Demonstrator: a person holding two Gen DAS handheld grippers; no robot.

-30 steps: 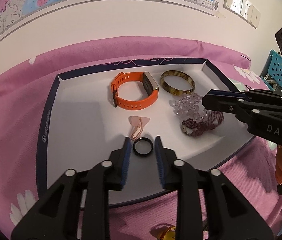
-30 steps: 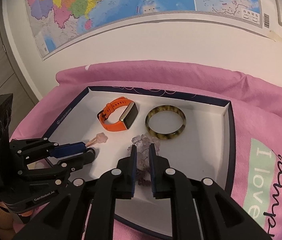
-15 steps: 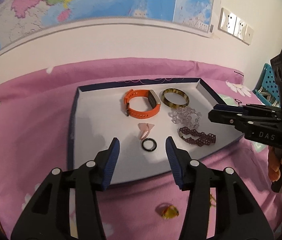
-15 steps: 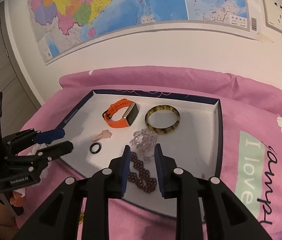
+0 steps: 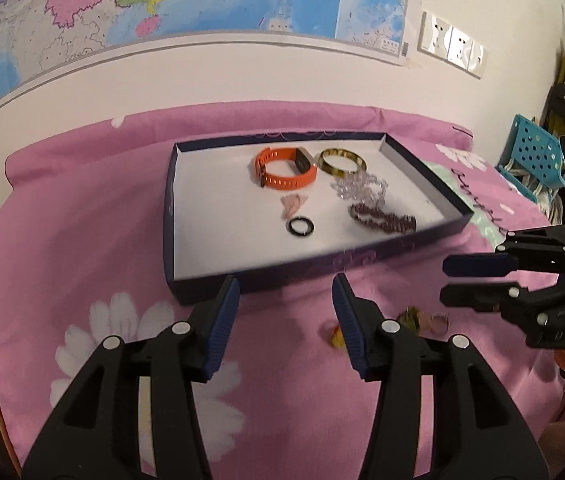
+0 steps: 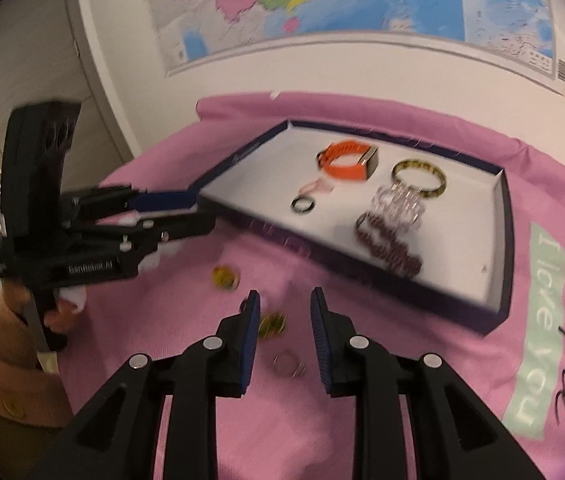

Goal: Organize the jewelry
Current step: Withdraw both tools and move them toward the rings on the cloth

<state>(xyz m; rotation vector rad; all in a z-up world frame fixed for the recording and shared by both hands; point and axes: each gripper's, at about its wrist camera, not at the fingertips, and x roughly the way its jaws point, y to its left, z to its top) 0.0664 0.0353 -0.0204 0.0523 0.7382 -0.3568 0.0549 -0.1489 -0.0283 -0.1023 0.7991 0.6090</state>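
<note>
A black ring [image 5: 301, 226] is lying flat in the white tray [image 5: 218, 240], beside a pink charm [image 5: 293, 204] and near the orange watch [image 5: 285, 168], a bangle [image 5: 341, 162] and two bead bracelets [image 5: 382, 218]. Half a second ago both grippers were hanging over the tray; now they are sitting back over the pink sheet [image 5: 82, 248]. The left gripper [image 5: 285, 308] is standing wide apart and empty, the right gripper [image 6: 284, 320] also apart, hovering above a small ring [image 6: 287, 363] on the sheet.

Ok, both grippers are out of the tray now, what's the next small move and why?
Probably lower the open right gripper onto the small ring lying on the pink cloth just ahead of its fingers; it sits outside the tray, and the gripper holds nothing.
</note>
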